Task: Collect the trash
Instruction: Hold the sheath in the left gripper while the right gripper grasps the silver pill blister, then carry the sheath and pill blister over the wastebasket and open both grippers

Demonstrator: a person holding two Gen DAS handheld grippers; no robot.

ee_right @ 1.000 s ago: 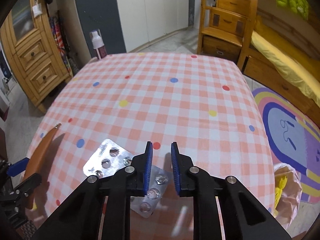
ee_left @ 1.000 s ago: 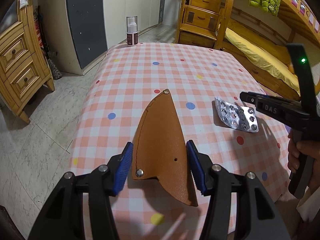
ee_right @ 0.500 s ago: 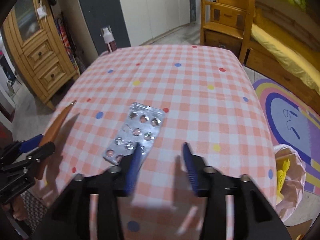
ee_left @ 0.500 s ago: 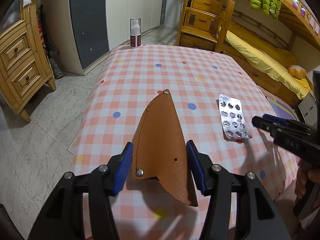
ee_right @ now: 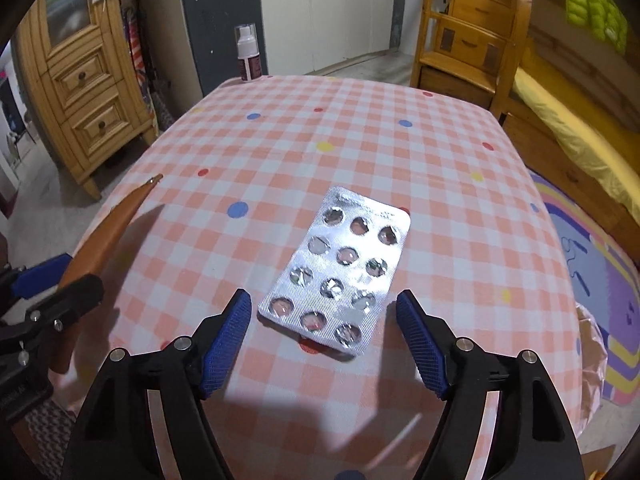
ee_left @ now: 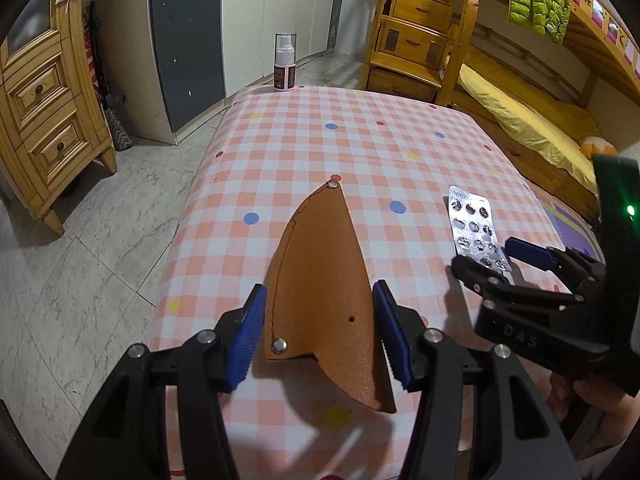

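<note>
Right claw (ee_right: 324, 340) view alone shows blister pack (ee_right: 340, 268) unclamped between its blue pads

I see: pink-white checked tablecloth (ee_right: 360, 152) with coloured dots, tan-brown sheath (ee_left: 320, 280), silver blister pack (ee_right: 340, 268), blue gripper pads (ee_right: 226, 344).

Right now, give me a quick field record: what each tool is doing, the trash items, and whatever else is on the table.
left tool: shut on the brown leather sheath, held above the table
right tool: open, straddling the near end of the blister pack, not gripping
blister pack: silver, pockets look punched out, flat on the checked tablecloth
spray bottle: upright at the far edge of the table
plastic bag: partly visible beyond the table's right edge; contents cannot be told
</note>
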